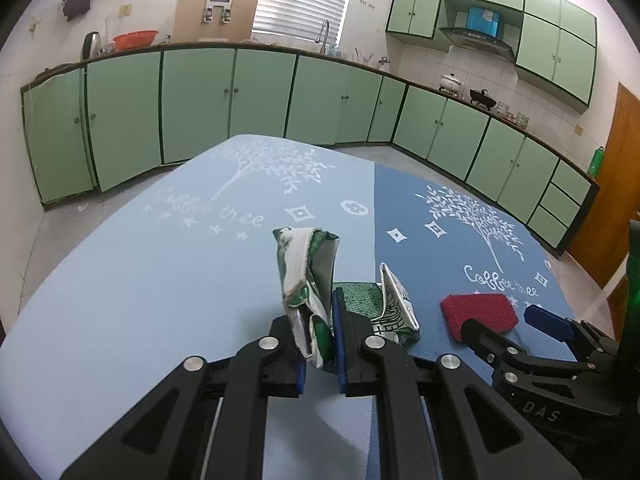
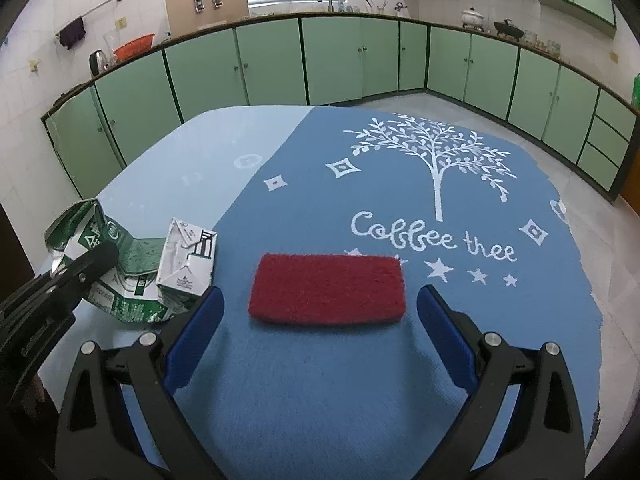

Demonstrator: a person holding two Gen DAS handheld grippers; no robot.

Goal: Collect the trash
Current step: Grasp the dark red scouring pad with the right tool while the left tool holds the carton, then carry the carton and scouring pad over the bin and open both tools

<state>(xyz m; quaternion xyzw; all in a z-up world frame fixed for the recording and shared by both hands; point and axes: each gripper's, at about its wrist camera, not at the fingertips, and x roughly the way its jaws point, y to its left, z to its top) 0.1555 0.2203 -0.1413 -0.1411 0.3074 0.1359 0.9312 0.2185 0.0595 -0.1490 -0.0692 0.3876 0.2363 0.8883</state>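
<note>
My left gripper is shut on a crumpled green and white milk carton, which sticks up between the blue pads; the carton also shows in the right wrist view. A second white carton lies just right of it, also in the right wrist view, with a green scouring pad behind. A red scouring pad lies flat on the blue tablecloth. My right gripper is open, its fingers either side of the red pad's near edge, and it shows in the left wrist view.
The table has a light blue half and a dark blue half. Green kitchen cabinets line the far wall and right side, with floor between them and the table. A wooden door stands at the right.
</note>
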